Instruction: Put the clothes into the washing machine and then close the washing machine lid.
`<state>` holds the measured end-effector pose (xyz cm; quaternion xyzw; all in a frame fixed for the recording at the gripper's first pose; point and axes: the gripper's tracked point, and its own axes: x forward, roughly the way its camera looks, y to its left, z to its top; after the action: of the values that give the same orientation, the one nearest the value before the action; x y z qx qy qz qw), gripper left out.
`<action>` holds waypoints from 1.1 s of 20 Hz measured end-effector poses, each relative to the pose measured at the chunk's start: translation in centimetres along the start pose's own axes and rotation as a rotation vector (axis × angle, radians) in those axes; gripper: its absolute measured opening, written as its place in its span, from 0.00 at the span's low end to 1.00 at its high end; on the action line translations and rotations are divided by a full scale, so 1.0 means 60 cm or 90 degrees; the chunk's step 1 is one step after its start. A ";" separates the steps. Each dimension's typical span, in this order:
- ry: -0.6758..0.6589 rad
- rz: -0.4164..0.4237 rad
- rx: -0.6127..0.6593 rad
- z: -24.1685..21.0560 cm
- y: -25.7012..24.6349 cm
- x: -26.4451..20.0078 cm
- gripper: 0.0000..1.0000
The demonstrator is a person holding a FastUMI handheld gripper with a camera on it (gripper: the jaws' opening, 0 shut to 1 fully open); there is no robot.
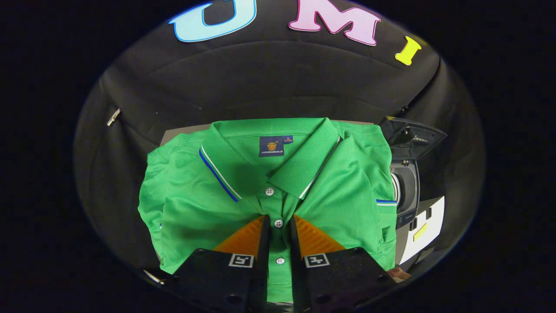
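Note:
A folded green polo shirt (339, 195) lies flat on a grey table (173, 134), collar pointing away from me. My gripper (279, 226) is down on the shirt's front, and its fingers (247, 239) are drawn close together with the buttoned placket pinched between them. Just past the shirt's right edge stands a small washing machine (408, 204). Its dark lid (412, 137) is raised and the drum opening (397, 187) shows beneath it.
Black cloth walls close in the booth behind and on both sides. A metal clip (114, 116) hangs on the left wall. A hand (397, 274) shows low beside the right finger.

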<state>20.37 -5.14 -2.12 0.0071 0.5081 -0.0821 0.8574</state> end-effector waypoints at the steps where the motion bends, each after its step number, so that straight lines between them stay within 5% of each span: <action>1: -0.004 0.004 0.008 0.000 0.000 0.001 0.28; 4: -0.026 -0.007 -0.024 0.009 -0.010 0.008 0.28; 5: -0.040 -0.005 -0.036 0.006 -0.007 0.001 0.07; 22: -0.273 -0.026 -0.064 0.034 0.016 -0.079 0.07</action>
<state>20.03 -3.77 2.94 -0.0636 0.3173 -0.0738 0.9433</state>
